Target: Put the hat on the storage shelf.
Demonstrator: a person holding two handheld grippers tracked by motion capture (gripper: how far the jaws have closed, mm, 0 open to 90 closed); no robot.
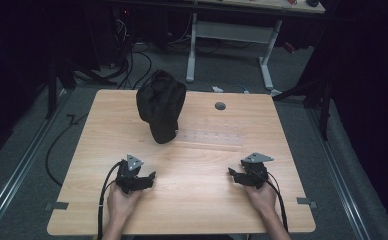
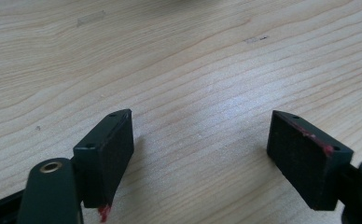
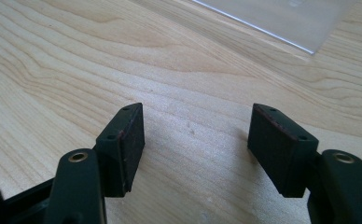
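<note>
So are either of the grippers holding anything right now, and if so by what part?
Nothing is held. The left gripper and the right gripper both stand open over the bare table, with only wood between their jaws. The black bag sits apart, untouched.

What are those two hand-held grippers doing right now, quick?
Left hand-held gripper: open, empty, over the light wooden table.
Right hand-held gripper: open, holding nothing.

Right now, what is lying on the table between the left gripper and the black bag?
Nothing. In the high view, the stretch from the left gripper up to the black bag is bare wooden table.
</note>
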